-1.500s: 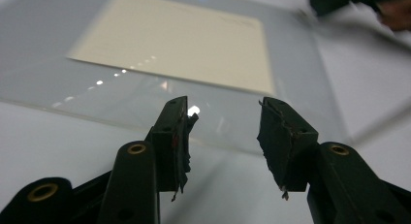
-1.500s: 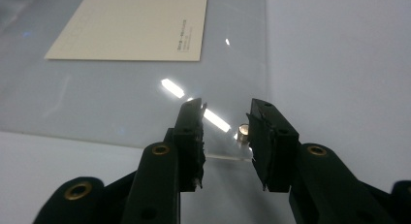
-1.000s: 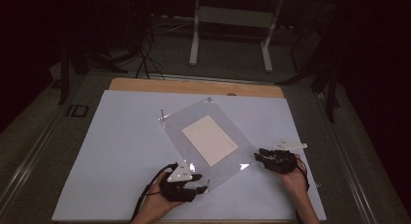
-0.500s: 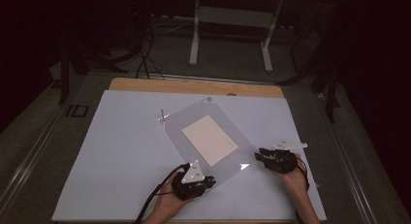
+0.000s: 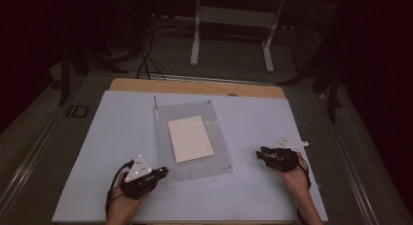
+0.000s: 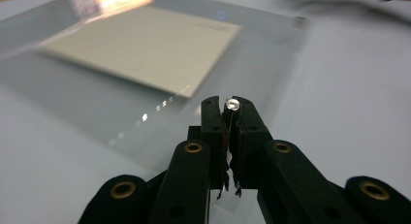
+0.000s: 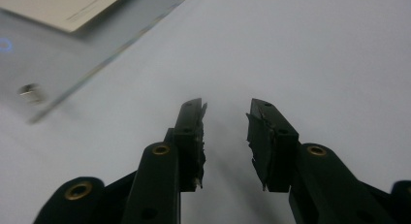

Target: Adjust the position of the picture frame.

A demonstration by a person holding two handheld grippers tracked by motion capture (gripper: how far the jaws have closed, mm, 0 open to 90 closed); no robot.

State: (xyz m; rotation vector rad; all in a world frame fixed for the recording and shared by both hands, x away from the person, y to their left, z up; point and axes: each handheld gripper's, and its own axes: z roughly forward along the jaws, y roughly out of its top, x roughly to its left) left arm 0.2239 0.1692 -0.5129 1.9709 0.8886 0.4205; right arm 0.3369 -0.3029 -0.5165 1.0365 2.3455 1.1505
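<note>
Here, left gripper (image 6: 231, 107) clamped on clear sheet's (image 6: 271, 64) corner stud (image 6: 232, 104)

Dim room, glare, perhaps motion-blurred background

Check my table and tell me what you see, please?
Surface: white sheet over a wooden table, flat.
Job's things: clear plate lying flat, a card inside its outline; small metal stud at its near corner, another stud at the corner by the right tool.
Clutter: thin stick by the plate's far left corner.
Grippers: left tool shut on the stud; right tool open, holding nothing, over bare sheet.
Cables: black cable looping from the left tool; more cables on the floor.
Surroundings: dark room, white frame legs beyond the table.
</note>
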